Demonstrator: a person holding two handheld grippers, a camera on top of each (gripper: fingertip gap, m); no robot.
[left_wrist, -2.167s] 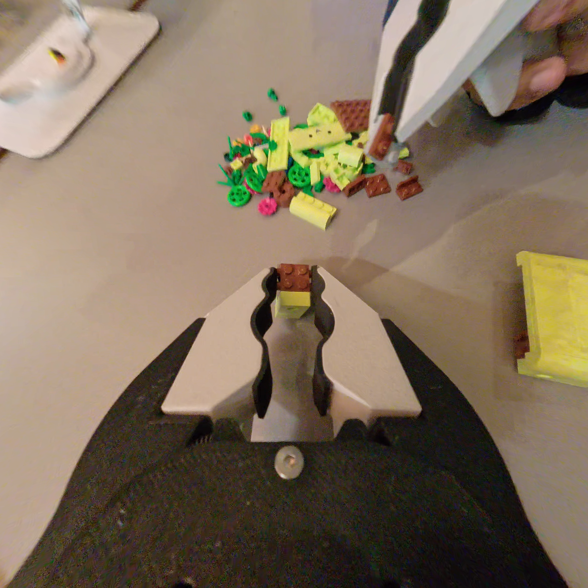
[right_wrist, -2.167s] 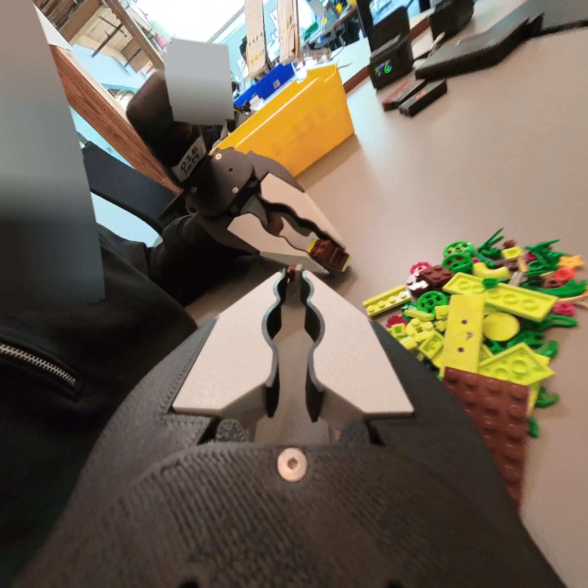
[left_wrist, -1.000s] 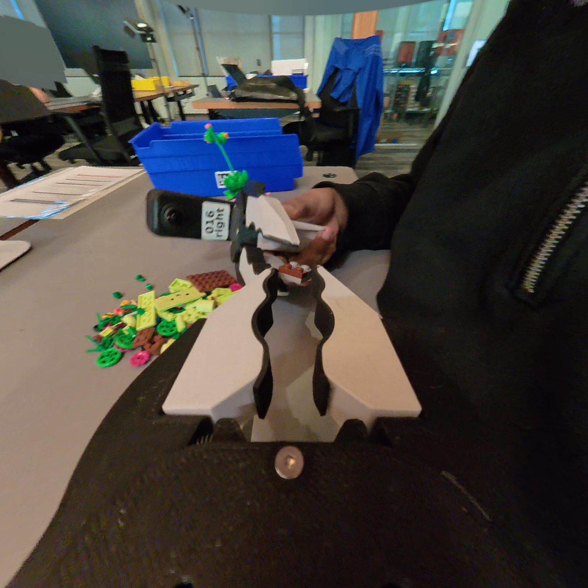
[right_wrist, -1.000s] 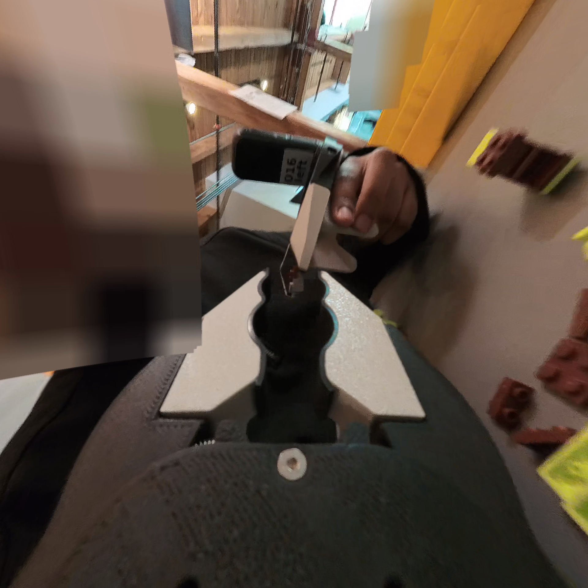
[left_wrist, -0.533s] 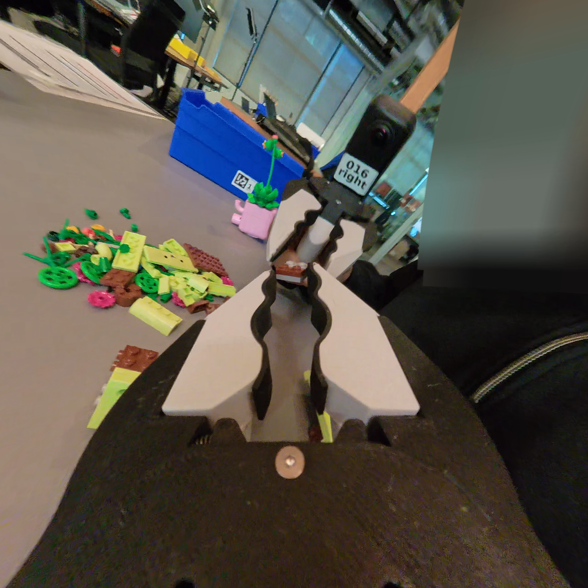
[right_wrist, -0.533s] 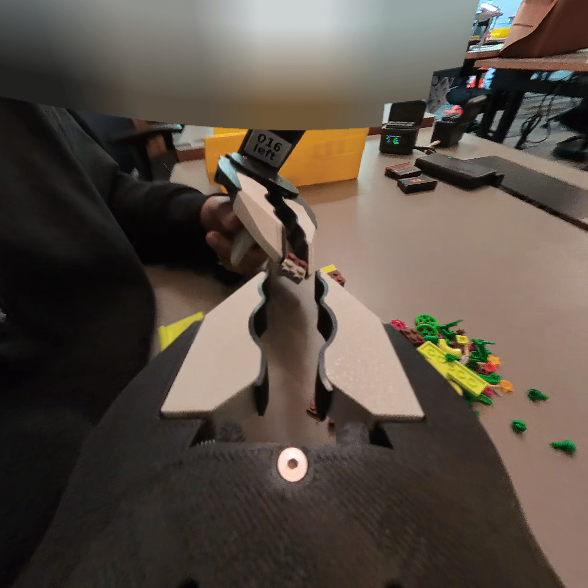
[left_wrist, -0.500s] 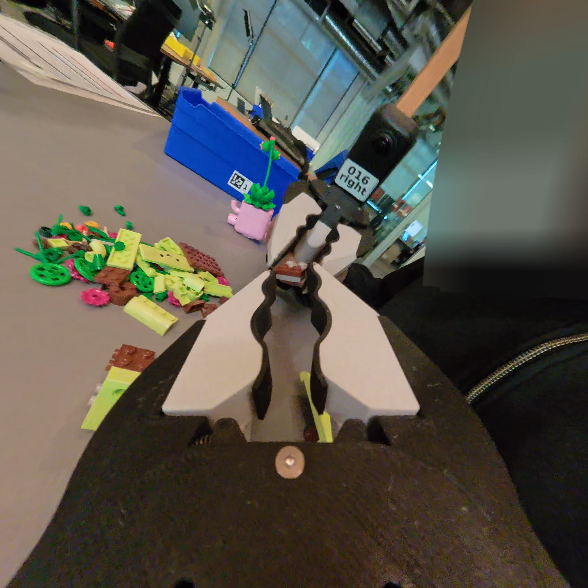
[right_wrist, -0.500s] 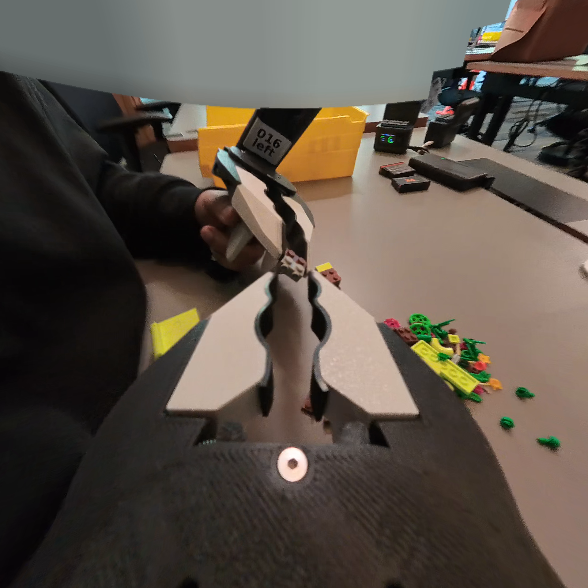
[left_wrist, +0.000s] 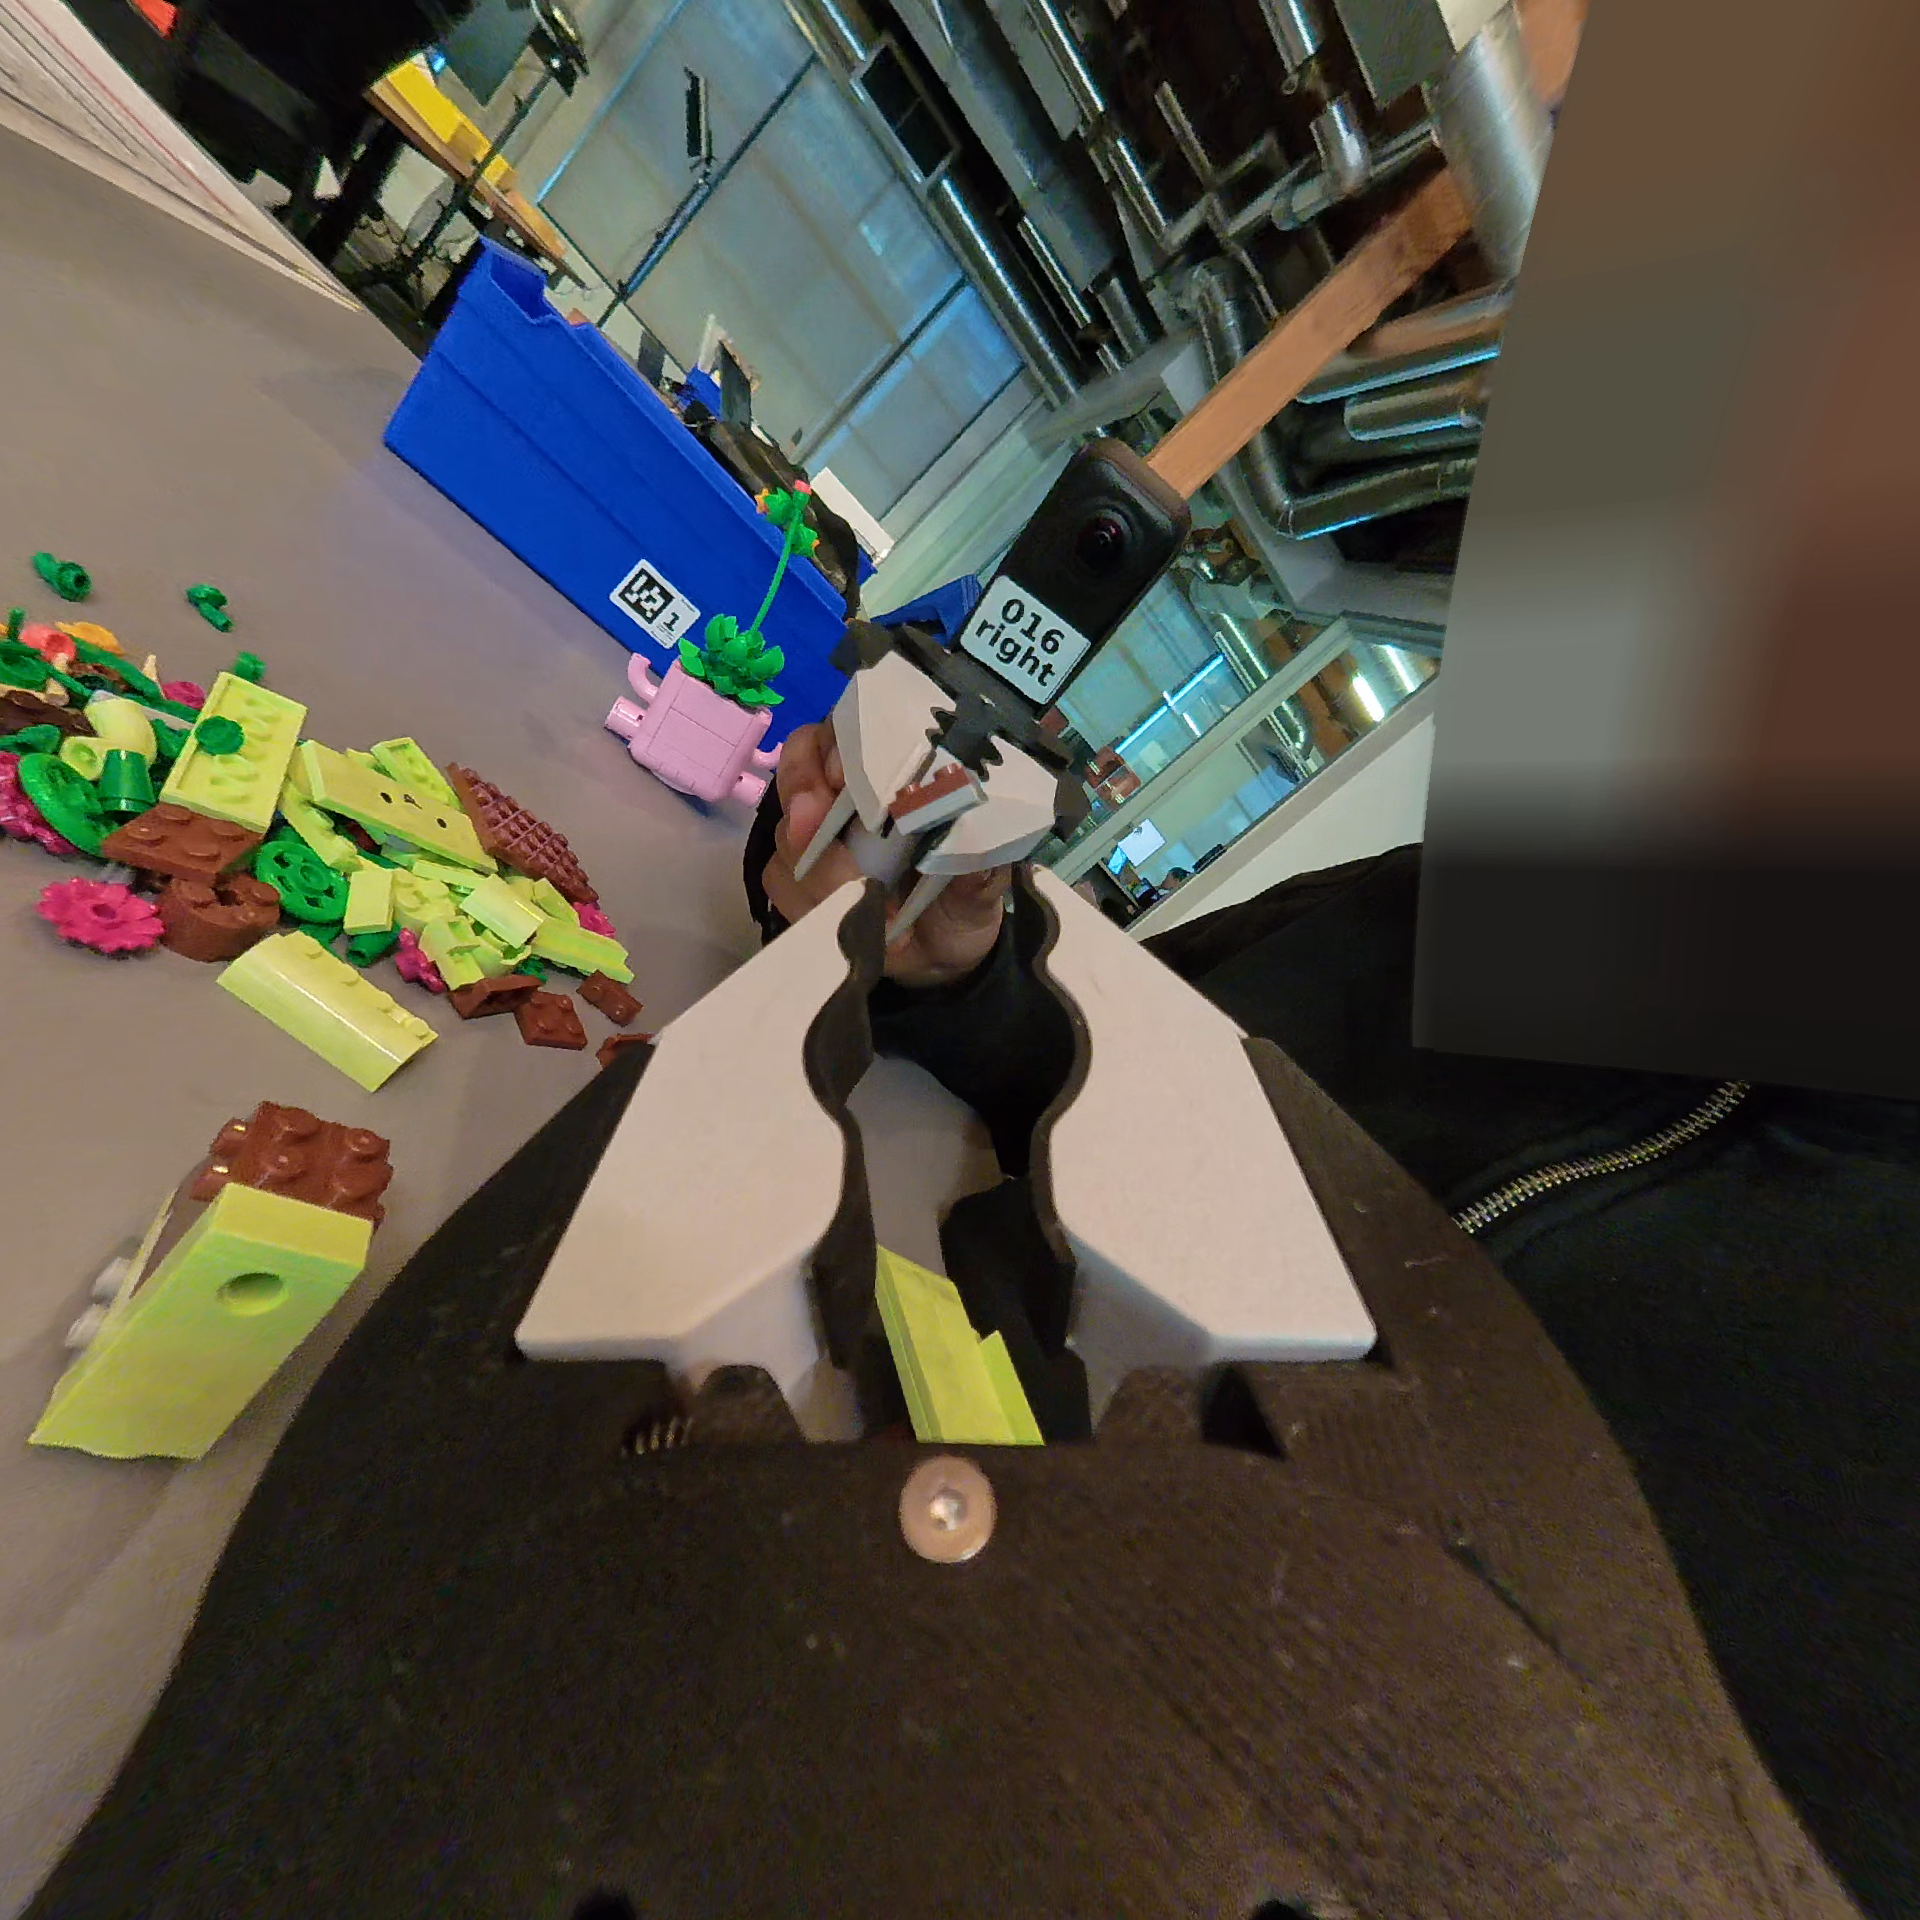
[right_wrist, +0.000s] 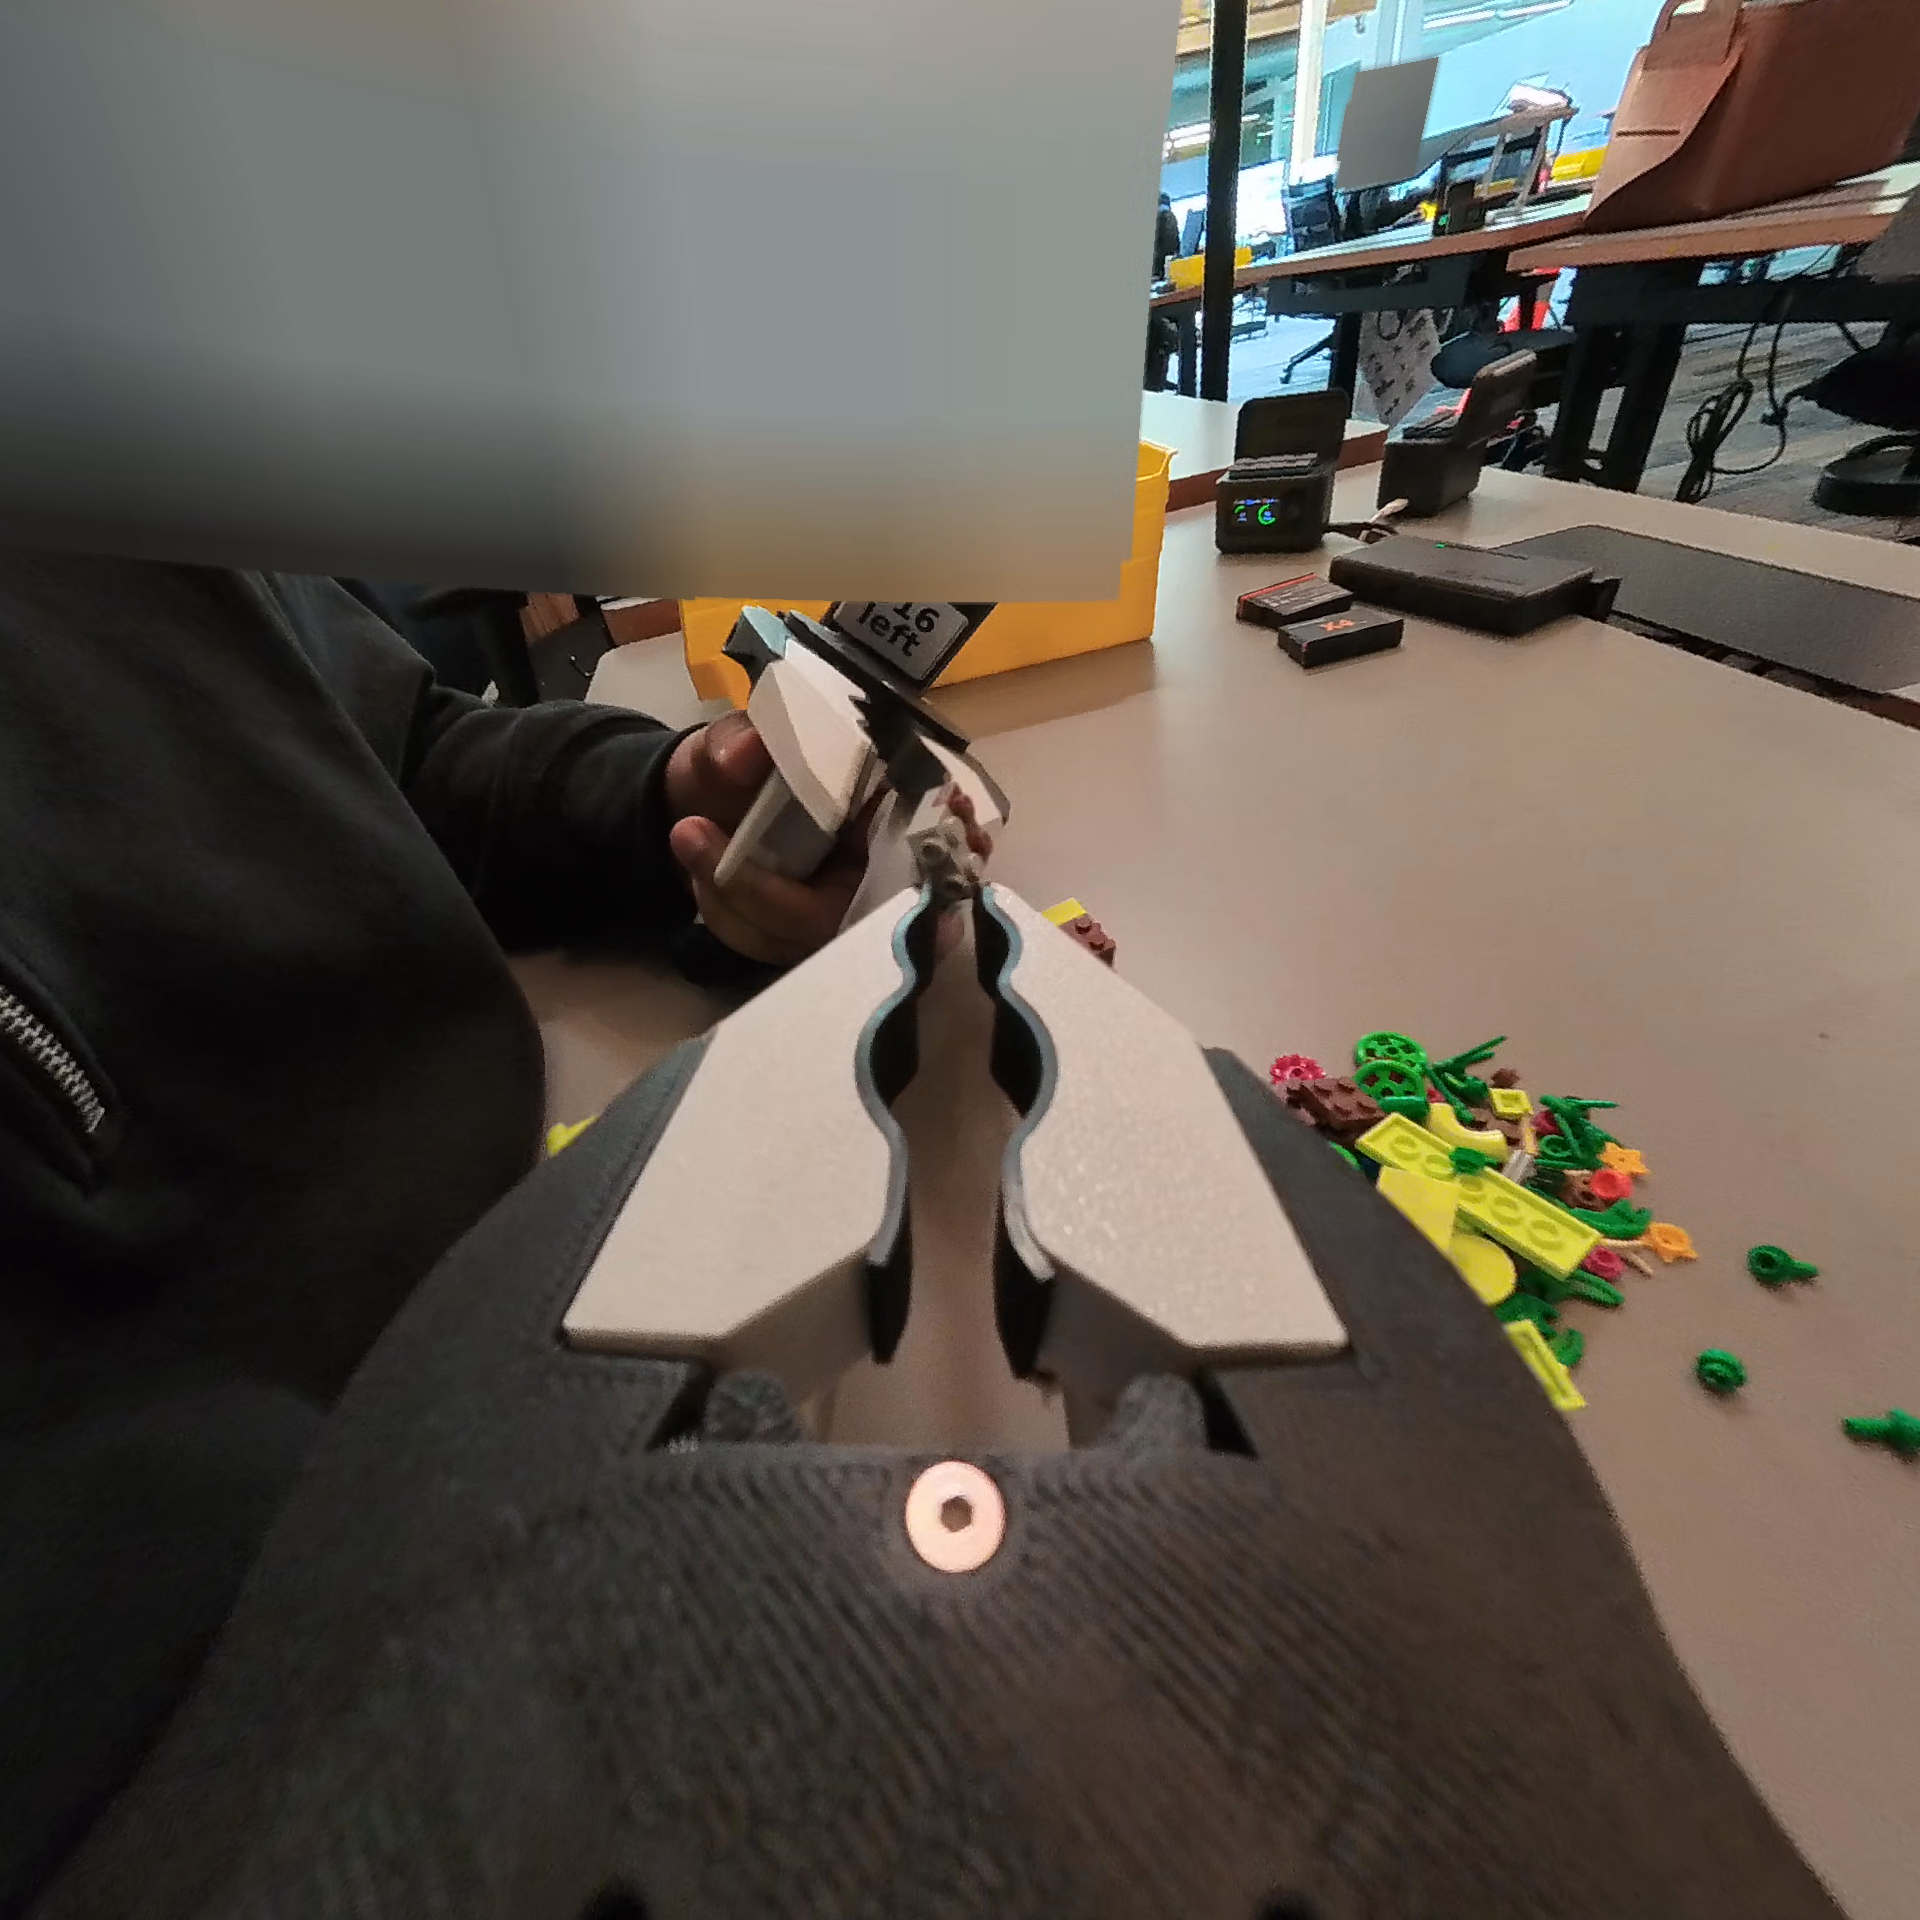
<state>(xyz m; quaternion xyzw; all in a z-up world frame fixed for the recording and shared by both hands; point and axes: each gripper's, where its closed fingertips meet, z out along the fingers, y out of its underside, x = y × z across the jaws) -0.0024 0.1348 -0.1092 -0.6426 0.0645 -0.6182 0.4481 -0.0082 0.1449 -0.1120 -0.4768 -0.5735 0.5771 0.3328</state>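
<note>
Left gripper (left_wrist: 940, 894) now spread wide and empty, no longer clenched as half a second ago on the small brown-and-white brick piece (left_wrist: 928, 802). Piece handed across: gripped instead by the right gripper (left_wrist: 914, 831), pinched between its pale grey fingers (left_wrist: 868, 743) in mid-air, just beyond the open left tips and well above the grey table (left_wrist: 208, 468). Same story from the right wrist view: right gripper (right_wrist: 948, 899) narrowed almost to touching at the tips, clamped on the small piece (right_wrist: 940, 878), with the left gripper (right_wrist: 951, 821) close behind it in a hand (right_wrist: 748, 862), jaws parted and apparently clear of the piece, though too small and blurred there to be sure of a gap. So a transfer judged complete, the whole hold resting with the right side and the left free. Below and to the left of the left gripper, lying on the table: a lime-green wedge topped with a dark brown studded brick (left_wrist: 208, 1309). Farther out, a loose pile of lime, brown, green and pink bricks (left_wrist: 312, 810), spread beside the right gripper in its own view (right_wrist: 1475, 1174). Behind the pile, a pink brick flowerpot with a green plant (left_wrist: 707, 717), standing upright before a blue plastic bin (left_wrist: 582, 468). Visible through the gap low between the left jaws, a lime-green plate (left_wrist: 945, 1351) on the table. Past the left gripper in the right wrist view, a yellow plastic bin (right_wrist: 1039, 623).
</note>
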